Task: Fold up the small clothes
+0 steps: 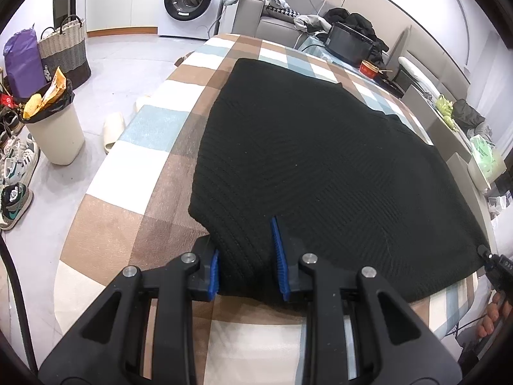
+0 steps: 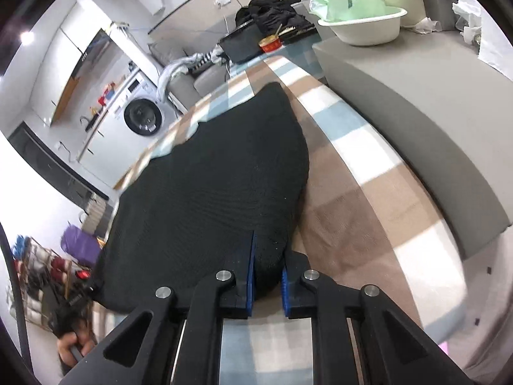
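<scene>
A black ribbed knit garment (image 1: 320, 160) lies spread over a checked brown, blue and white cloth on the table (image 1: 154, 134). My left gripper (image 1: 247, 256) is shut on the garment's near left corner, with fabric bunched between the blue pads (image 1: 278, 256). In the right wrist view the same black garment (image 2: 218, 176) stretches away, and my right gripper (image 2: 267, 276) is shut on its near right corner, blue pads (image 2: 284, 292) pressing the fold. The right gripper's tip (image 1: 493, 266) shows at the garment's right edge in the left wrist view, with a person's fingers below it.
A grey cushion block (image 2: 416, 122) runs along the table's right side with a white basin (image 2: 365, 29) on it. A black box (image 1: 349, 43) and a red tin (image 1: 368, 68) stand at the far end. On the floor left are a bin (image 1: 57, 131), shoes and a basket (image 1: 65, 53).
</scene>
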A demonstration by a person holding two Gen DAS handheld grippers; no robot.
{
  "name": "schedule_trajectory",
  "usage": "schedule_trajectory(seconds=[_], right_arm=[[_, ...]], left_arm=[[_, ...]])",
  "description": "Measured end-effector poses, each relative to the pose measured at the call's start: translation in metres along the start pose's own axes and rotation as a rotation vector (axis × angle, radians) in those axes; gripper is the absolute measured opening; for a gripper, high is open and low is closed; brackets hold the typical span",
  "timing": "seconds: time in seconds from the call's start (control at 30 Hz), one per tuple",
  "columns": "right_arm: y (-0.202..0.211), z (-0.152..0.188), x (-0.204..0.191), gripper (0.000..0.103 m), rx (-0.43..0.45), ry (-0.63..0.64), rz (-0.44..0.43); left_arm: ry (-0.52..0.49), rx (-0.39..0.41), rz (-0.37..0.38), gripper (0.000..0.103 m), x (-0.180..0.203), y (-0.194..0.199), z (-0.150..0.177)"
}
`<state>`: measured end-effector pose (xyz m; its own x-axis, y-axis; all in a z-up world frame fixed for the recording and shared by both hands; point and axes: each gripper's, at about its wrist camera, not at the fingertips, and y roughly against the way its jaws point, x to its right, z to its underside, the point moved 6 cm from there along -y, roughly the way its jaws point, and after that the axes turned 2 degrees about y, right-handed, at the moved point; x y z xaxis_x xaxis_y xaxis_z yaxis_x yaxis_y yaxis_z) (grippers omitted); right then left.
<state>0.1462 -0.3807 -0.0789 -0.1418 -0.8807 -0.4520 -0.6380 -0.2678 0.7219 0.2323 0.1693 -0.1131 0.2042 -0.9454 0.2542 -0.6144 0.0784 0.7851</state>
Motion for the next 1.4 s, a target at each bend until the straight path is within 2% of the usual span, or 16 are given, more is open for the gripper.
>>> schedule_trajectory(seconds=[0.17, 0.4, 0.53, 0.73, 0.83, 0.93, 1.0, 1.07, 1.17, 1.23, 1.4], right_arm=[[-0.006, 0.005, 0.013, 0.017, -0.034, -0.010, 0.030], [0.005, -0.002, 0.015, 0.026, -0.013, 0.022, -0.005], [-0.002, -0.005, 0.012, 0.028, -0.049, 0.049, -0.015], [-0.007, -0.007, 0.005, 0.038, -0.059, 0.095, -0.021], [-0.016, -0.007, 0.003, 0.037, -0.079, 0.092, -0.004], [-0.019, -0.008, 0.000, 0.015, -0.067, 0.112, 0.047], [-0.011, -0.010, -0.004, 0.011, -0.034, 0.136, 0.035], [-0.009, -0.010, -0.004, 0.008, -0.032, 0.166, 0.073], [-0.014, -0.008, 0.007, 0.007, -0.051, 0.140, 0.124], [-0.015, -0.010, 0.009, 0.007, -0.052, 0.133, 0.127], [0.001, -0.015, 0.003, 0.018, -0.014, 0.165, 0.123]], left_arm=[[-0.006, -0.003, 0.011, 0.023, -0.002, 0.000, -0.001], [0.012, 0.012, 0.016, 0.023, -0.006, 0.015, 0.002], [0.042, 0.022, 0.024, 0.023, -0.018, 0.028, 0.012], [0.065, 0.055, 0.005, 0.023, -0.037, 0.045, 0.015], [0.095, 0.051, 0.015, 0.023, -0.039, 0.041, 0.007], [0.052, 0.079, 0.043, 0.023, -0.021, 0.042, -0.003], [0.013, 0.084, 0.046, 0.023, -0.008, 0.042, -0.007], [-0.020, 0.075, 0.059, 0.023, 0.004, 0.041, -0.009], [-0.045, 0.063, 0.082, 0.023, 0.021, 0.039, -0.008], [-0.060, 0.046, 0.099, 0.023, 0.034, 0.035, -0.005], [-0.117, 0.018, 0.144, 0.023, 0.072, 0.032, 0.009]])
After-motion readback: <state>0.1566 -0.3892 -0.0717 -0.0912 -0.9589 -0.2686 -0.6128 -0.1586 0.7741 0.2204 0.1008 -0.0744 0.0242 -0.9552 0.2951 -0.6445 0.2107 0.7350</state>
